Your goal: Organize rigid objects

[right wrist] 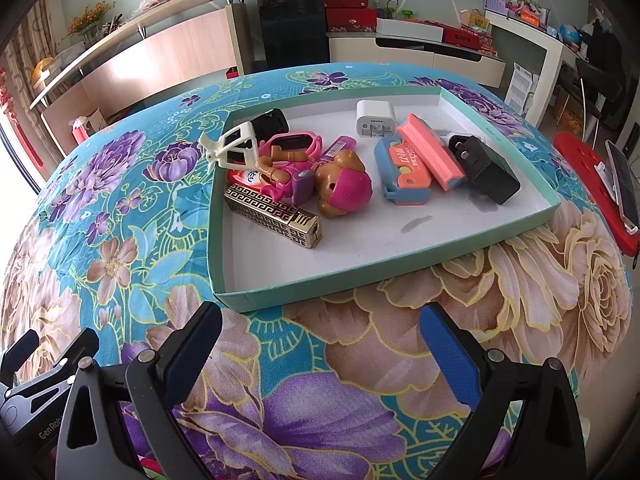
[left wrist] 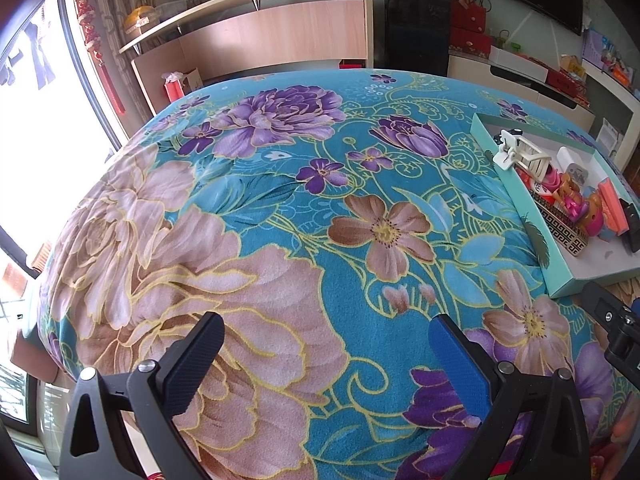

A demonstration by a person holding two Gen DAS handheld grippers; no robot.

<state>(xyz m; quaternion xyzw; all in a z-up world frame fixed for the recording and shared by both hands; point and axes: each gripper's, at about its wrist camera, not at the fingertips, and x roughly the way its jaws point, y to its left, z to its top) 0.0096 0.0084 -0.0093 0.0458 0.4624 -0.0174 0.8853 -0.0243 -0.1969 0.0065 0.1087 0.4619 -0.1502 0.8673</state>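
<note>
Right gripper wide open, empty; gold lighter lies lengthwise, nozzle toward it.

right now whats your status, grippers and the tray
Left gripper open, empty, over bare cloth. Right gripper open, empty, short of the tray. Toys and chargers piled inside. Nothing in the way.

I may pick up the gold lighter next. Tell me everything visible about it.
The gold lighter is a long rectangular bar, metal-looking, with a dark Greek-key pattern. It lies flat on the white floor of the tray, near the left wall, with its end cap facing the camera. Its far side touches the pink toys. No gripper touches it.
</note>
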